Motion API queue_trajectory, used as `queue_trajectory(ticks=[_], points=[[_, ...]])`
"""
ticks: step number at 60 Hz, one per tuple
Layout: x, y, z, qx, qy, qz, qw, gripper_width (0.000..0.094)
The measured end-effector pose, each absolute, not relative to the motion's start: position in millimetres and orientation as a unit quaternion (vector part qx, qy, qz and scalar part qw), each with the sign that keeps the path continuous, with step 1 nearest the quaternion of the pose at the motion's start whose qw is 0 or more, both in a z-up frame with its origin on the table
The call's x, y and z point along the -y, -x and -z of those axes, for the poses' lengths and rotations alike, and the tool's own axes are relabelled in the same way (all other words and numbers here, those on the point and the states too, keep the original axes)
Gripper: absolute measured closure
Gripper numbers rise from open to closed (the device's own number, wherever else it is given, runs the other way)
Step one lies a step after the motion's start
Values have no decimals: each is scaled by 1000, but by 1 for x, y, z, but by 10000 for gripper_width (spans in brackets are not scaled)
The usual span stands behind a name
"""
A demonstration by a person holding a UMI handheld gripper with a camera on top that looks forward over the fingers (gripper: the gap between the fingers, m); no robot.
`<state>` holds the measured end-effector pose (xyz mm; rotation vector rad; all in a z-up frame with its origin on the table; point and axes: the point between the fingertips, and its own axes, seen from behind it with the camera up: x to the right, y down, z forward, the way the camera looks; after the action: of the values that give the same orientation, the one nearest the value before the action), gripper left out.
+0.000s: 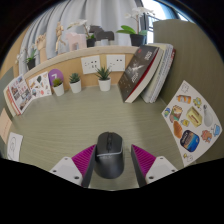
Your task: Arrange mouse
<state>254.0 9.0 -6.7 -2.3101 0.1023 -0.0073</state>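
Observation:
A dark grey computer mouse (110,156) lies on the beige-green table (110,115), its front pointing away from me. My gripper (113,150) is around it, one magenta pad (78,161) at its left side and the other pad (151,160) at its right. The left finger is close against the mouse, and a narrow gap shows on the right side. The mouse stands between the open fingers and rests on the table. Its rear end is hidden below the view.
Three small potted plants (74,82) stand in a row at the table's back. Books (140,72) lean against the wall right of them. Picture sheets lie at the right (190,120) and at the left (25,92). A paper (12,146) lies near the left finger.

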Motion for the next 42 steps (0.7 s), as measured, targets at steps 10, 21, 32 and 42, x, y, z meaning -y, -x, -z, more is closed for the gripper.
queue_trajectory(ticks=[10,21,32,42], points=[[-15,-260,10,-74,917,14,392,492],[-16,-260,10,-86,918,22,386,594],[-16,-259,12,-65,935,11,349,631],[-26,-268,-35,-75,934,56,344,629]])
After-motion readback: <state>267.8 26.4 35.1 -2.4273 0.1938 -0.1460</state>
